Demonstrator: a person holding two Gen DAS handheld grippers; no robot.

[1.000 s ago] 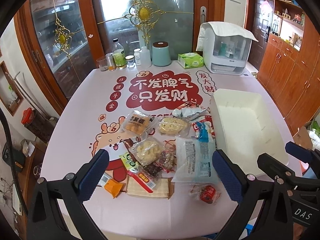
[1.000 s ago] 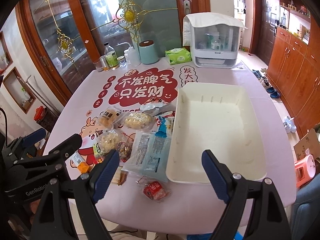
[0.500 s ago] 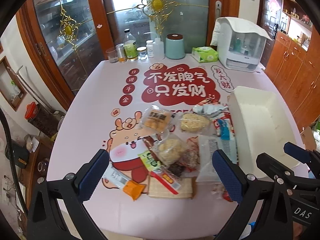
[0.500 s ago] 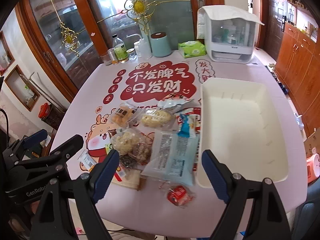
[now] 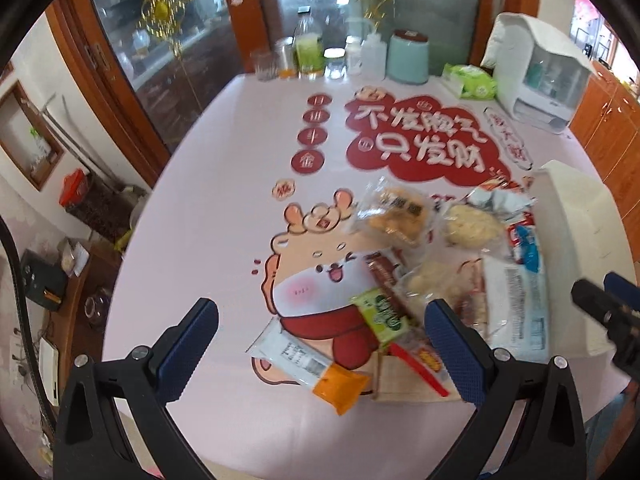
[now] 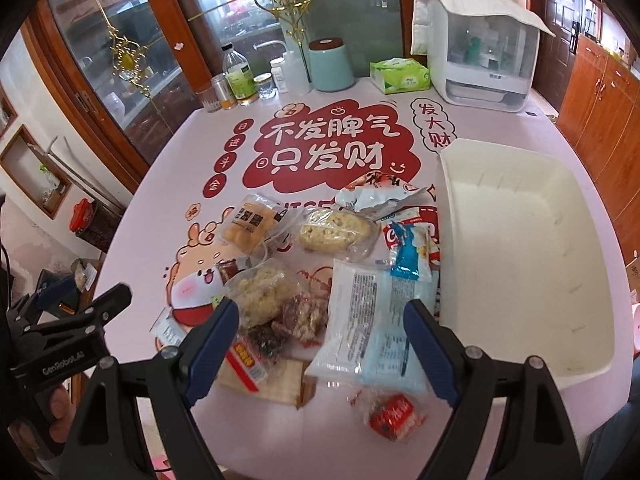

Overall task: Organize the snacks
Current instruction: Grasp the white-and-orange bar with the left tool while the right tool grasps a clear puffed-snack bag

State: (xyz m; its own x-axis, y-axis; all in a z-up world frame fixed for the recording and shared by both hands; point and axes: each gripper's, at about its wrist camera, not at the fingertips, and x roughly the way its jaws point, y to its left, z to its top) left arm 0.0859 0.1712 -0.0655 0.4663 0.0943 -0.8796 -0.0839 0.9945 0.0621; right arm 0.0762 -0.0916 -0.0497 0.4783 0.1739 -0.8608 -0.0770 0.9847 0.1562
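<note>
A heap of wrapped snacks lies on the pink table (image 6: pixel 168 184): a white and blue bag (image 6: pixel 368 328), a small red packet (image 6: pixel 394 416), a clear bag of pale puffs (image 6: pixel 262 292), a white and orange stick packet (image 5: pixel 312 368) and a green packet (image 5: pixel 380 314). An empty white bin (image 6: pixel 524 264) stands right of the heap. My left gripper (image 5: pixel 320 340) hovers open above the stick packet, nothing between its fingers. My right gripper (image 6: pixel 320 338) hangs open over the near side of the heap, holding nothing.
At the table's far edge stand bottles and jars (image 6: pixel 240 76), a teal canister (image 6: pixel 332 64), a green tissue pack (image 6: pixel 400 76) and a white covered appliance (image 6: pixel 480 44). Glass cabinet doors lie behind, wooden cupboards (image 6: pixel 600 80) to the right.
Both grippers have shifted left and come lower over the snacks. The bin has slid toward the right edge of the left wrist view. Both stayed open.
</note>
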